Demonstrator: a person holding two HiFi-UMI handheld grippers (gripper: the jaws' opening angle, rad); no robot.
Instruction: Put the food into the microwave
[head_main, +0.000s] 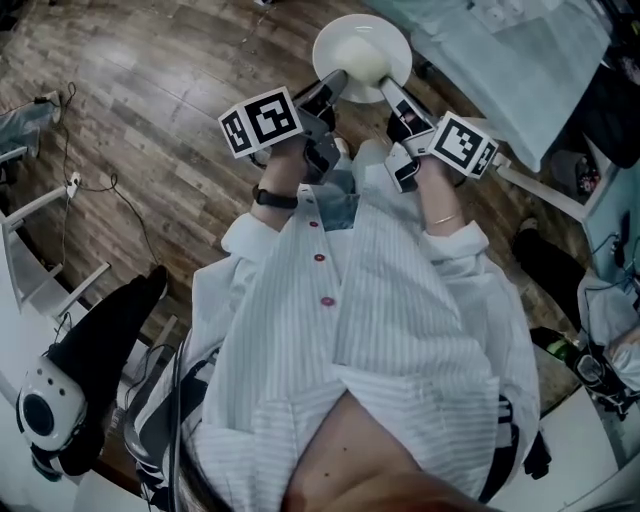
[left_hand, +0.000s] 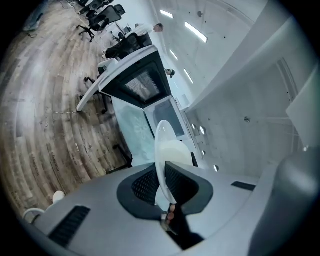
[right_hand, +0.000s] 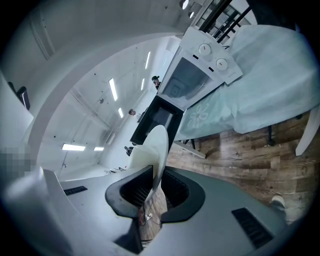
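White dish (head_main: 362, 50) is hanging over the wooden floor (head_main: 150, 90), not yet at the microwave (right_hand: 192, 80). The left gripper (head_main: 335, 85) and right gripper (head_main: 392, 92) are each pinching an opposite rim. Carrying it well is probably meaning level hands, moving as one. The microwave is sitting on a pale cloth (head_main: 520, 60) covering a table in a bright white room.

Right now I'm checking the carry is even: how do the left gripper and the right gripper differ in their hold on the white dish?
The left gripper pinches the dish at its left rim; the right gripper at its right rim. In the head view the left gripper slants in from lower left, the right gripper from lower right. Both are shut on the rim.
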